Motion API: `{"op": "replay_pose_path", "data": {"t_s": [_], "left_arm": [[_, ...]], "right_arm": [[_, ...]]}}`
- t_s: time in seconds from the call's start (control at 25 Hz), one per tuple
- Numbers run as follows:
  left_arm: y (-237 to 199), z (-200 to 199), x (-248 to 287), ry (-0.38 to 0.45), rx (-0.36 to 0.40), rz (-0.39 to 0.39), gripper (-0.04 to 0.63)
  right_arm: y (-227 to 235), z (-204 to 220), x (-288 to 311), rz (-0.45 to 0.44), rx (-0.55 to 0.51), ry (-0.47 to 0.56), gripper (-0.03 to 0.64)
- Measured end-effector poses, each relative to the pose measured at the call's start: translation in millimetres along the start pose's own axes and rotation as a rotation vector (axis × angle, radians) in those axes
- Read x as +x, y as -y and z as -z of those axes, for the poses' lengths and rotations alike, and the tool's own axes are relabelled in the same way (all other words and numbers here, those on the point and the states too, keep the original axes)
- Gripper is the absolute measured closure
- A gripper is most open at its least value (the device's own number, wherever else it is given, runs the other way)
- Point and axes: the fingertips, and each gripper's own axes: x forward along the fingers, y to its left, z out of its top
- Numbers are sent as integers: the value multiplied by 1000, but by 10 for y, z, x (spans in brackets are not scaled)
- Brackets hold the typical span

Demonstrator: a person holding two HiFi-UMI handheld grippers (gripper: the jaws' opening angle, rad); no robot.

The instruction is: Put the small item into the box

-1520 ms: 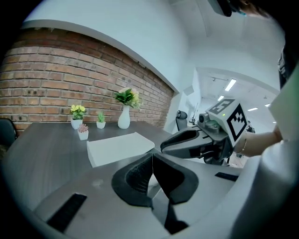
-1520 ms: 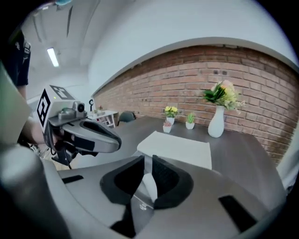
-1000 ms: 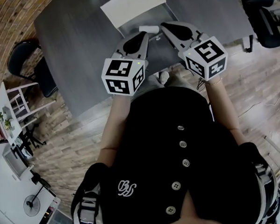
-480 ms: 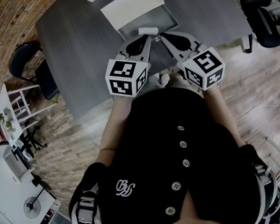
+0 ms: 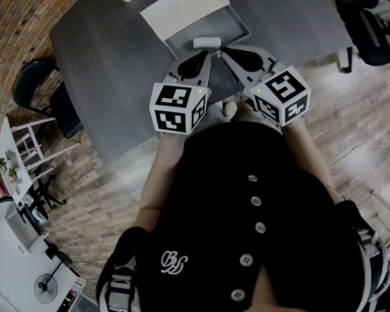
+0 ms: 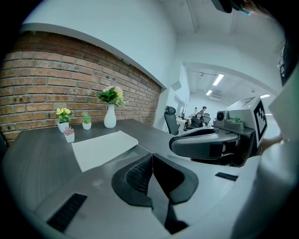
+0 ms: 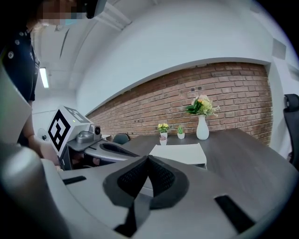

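Note:
An open box (image 5: 230, 18) lies on the dark table, its white lid (image 5: 184, 9) folded back on the far side. A small white item (image 5: 206, 42) rests at the box's near rim; whether it is inside I cannot tell. My left gripper (image 5: 208, 52) and right gripper (image 5: 221, 51) hover just short of it, tips almost meeting, both shut with nothing in them. In the left gripper view the shut jaws (image 6: 150, 158) point past the lid (image 6: 103, 147). In the right gripper view the shut jaws (image 7: 147, 158) face the lid (image 7: 180, 153).
A white vase (image 7: 202, 128) and small plant pots (image 7: 163, 138) stand along the table's far side by the brick wall. A black chair (image 5: 38, 82) is left of the table, another (image 5: 371, 25) at the right. A white rack (image 5: 22, 148) stands on the floor.
Both grippers have drawn back a little toward my body, and their tips have come closer together in front of the small item. The item and box have not moved.

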Motion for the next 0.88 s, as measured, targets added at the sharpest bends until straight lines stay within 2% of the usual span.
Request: {"op": "replay_pose_path", "data": {"t_s": [0.88], "left_arm": [[-39,39,162,-43,11,37,581]], "right_arm": [[54,148,124,20,48,-51,617]]}}
